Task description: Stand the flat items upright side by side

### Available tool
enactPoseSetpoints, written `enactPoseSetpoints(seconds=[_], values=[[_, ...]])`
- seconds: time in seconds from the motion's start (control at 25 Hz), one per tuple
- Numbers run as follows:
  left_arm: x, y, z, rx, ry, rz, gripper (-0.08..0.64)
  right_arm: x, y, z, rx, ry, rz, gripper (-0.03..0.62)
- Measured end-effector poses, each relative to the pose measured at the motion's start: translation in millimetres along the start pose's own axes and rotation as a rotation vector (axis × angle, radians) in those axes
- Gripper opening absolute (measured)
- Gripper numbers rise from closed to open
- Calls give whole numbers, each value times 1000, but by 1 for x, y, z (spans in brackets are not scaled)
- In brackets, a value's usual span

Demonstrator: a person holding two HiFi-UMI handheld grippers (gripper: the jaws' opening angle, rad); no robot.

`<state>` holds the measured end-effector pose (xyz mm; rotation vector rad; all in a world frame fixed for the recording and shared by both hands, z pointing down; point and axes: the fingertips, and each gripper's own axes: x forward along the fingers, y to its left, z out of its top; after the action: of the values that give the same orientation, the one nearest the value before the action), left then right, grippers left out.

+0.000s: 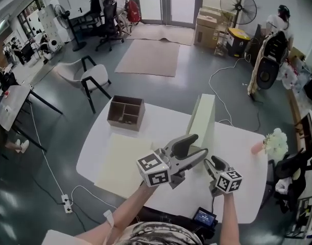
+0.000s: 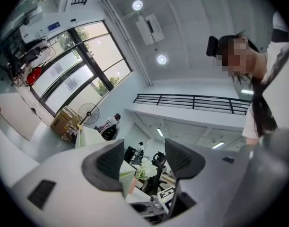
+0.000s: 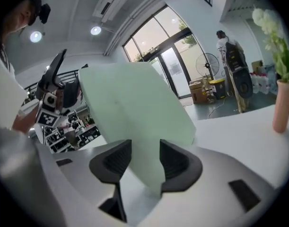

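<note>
A pale green flat board stands upright on the white table, a little right of its middle. My right gripper is at the board's near bottom corner. In the right gripper view the board fills the gap of that gripper, and both pads press on its lower corner. A pale yellow flat sheet lies flat on the table's left half. My left gripper hovers beside the green board's near left, tilted upward. It is open with nothing between its pads.
A brown compartment box stands at the table's far left edge. A pink vase of white flowers stands at the right edge, the vase also showing in the right gripper view. Chairs, cartons, a fan and cables lie on the floor beyond.
</note>
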<state>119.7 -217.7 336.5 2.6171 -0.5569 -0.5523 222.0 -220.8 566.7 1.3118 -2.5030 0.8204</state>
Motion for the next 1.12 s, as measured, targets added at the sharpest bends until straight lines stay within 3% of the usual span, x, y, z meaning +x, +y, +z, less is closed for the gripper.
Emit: enactPoseSetpoints(seconds=[0.12, 0.44, 0.64, 0.76, 0.88, 1.12], values=[[9, -5, -2, 6, 17, -28, 273, -3, -2, 1, -74, 21, -17, 189], [29, -30, -13, -23, 38, -110, 273, -21, -4, 1, -126, 17, -62, 201], [41, -46, -23, -27, 67, -163, 273, -36, 17, -1, -198, 25, -63, 291], [46, -52, -27, -27, 75, -181, 273, -37, 21, 4, -225, -14, -169, 359], [51, -58, -31, -32, 81, -199, 273, -28, 27, 10, -241, -56, -269, 365], [53, -64, -38, -56, 86, -215, 273, -8, 30, 14, -215, -86, -343, 353]])
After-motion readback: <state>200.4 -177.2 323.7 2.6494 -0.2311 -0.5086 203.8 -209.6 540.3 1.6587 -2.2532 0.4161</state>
